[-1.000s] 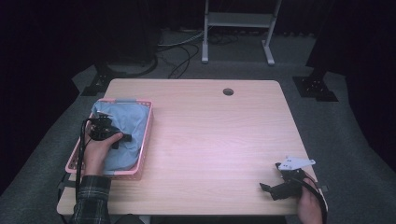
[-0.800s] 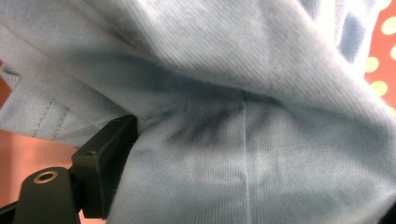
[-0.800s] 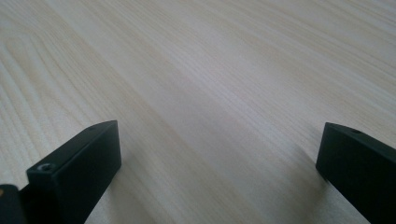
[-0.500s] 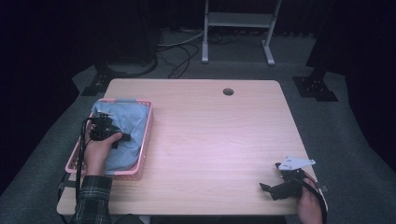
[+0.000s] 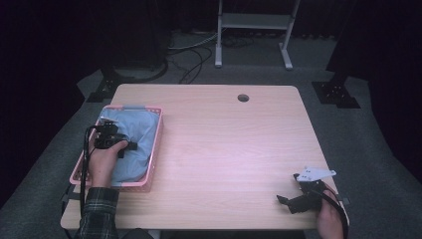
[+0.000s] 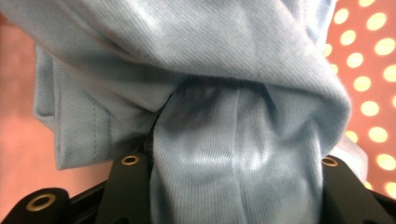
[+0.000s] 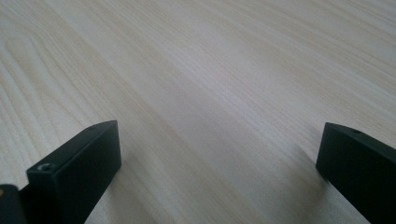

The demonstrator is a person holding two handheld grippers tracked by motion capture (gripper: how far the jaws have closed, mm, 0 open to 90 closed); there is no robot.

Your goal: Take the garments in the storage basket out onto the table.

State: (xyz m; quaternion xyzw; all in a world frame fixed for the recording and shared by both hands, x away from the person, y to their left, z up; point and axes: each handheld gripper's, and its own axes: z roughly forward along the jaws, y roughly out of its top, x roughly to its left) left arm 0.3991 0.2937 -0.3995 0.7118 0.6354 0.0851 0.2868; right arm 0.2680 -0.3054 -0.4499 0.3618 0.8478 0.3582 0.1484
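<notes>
While nothing on the far side is being touched, here's the rundown:

Right tongs (image 5: 291, 201): near corner of the counter (image 5: 229, 149), jaws wide apart, just bare wood between them. Well away from the basket.
Left tongs (image 5: 133, 146): jaws have just been closing and are now clamped on a bunched fold of the blue cloth (image 6: 233, 140), fabric squeezed right up between them.
Cloth: light blue, crumpled, lying inside the pink basket (image 5: 155, 144), pretty much filling it.
Basket: sits on the counter's left side, holes in its wall showing in the left gripper view.
Far edge: small round hole (image 5: 243, 97) in the counter.
</notes>
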